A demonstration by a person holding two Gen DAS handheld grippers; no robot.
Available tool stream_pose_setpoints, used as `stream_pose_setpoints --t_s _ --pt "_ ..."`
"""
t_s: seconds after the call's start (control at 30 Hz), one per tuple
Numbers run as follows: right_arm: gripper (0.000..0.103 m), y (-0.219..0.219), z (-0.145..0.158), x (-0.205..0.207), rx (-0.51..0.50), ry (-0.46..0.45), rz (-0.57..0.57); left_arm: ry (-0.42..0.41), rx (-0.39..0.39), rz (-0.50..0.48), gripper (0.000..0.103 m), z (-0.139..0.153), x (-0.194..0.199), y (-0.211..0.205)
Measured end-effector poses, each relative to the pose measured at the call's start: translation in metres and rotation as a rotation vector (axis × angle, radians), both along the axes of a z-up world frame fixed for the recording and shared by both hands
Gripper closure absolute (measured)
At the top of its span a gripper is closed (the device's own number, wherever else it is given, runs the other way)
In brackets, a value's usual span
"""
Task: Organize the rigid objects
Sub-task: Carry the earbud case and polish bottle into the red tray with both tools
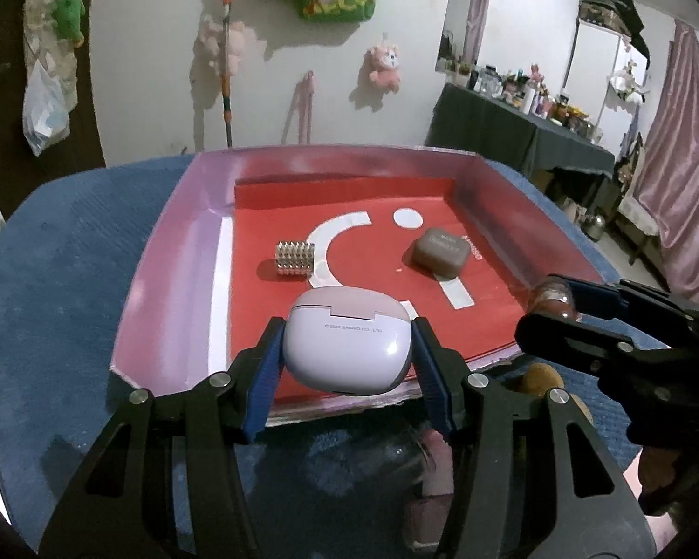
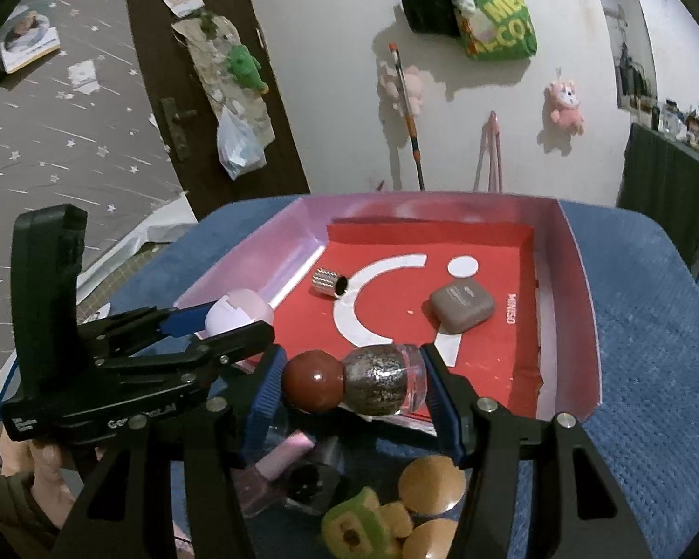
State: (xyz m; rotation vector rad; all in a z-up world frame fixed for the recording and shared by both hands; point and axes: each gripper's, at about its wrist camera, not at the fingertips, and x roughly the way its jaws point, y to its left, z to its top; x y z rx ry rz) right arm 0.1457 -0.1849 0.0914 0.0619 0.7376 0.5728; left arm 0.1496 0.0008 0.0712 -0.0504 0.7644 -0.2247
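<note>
My left gripper (image 1: 347,349) is shut on a lilac and pink earbud case (image 1: 345,342), held over the near edge of a pink-walled red tray (image 1: 172,251). It also shows in the right wrist view (image 2: 240,314). My right gripper (image 2: 354,382) is shut on a glitter bottle with a round red cap (image 2: 359,382), lying sideways above the tray's near edge (image 2: 578,326). In the tray lie a studded silver cylinder (image 1: 294,258) (image 2: 328,282) and a brown earbud case (image 1: 440,251) (image 2: 461,305).
The tray sits on a blue-covered table (image 1: 65,270). Below my right gripper lie a pink nail polish bottle (image 2: 275,470), a dark bottle (image 2: 312,484), tan round toys (image 2: 433,480) and a green toy (image 2: 354,526). A wall with hanging plush toys stands behind.
</note>
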Motion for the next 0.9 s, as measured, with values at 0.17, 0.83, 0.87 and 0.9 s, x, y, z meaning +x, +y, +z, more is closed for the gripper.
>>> stream_pose_setpoints --t_s 0.17,0.83,0.87,0.9 --pt "0.042 -0.001 -0.013 0.019 -0.010 0.087 -0.012 0.053 0.005 -0.007 0.052 -0.012 0.013 -0.001" --pt "0.042 0.013 -0.036 0.061 -0.141 0.151 -0.058 0.169 0.019 0.013 0.052 -0.040 0.059 0.003" --pt "0.042 0.013 -0.037 0.064 -0.145 0.152 -0.059 0.171 0.022 0.016 0.052 -0.040 0.062 0.002" --pt "0.042 0.013 -0.038 0.066 -0.149 0.153 -0.063 0.172 0.023 0.018 0.052 -0.040 0.064 0.003"
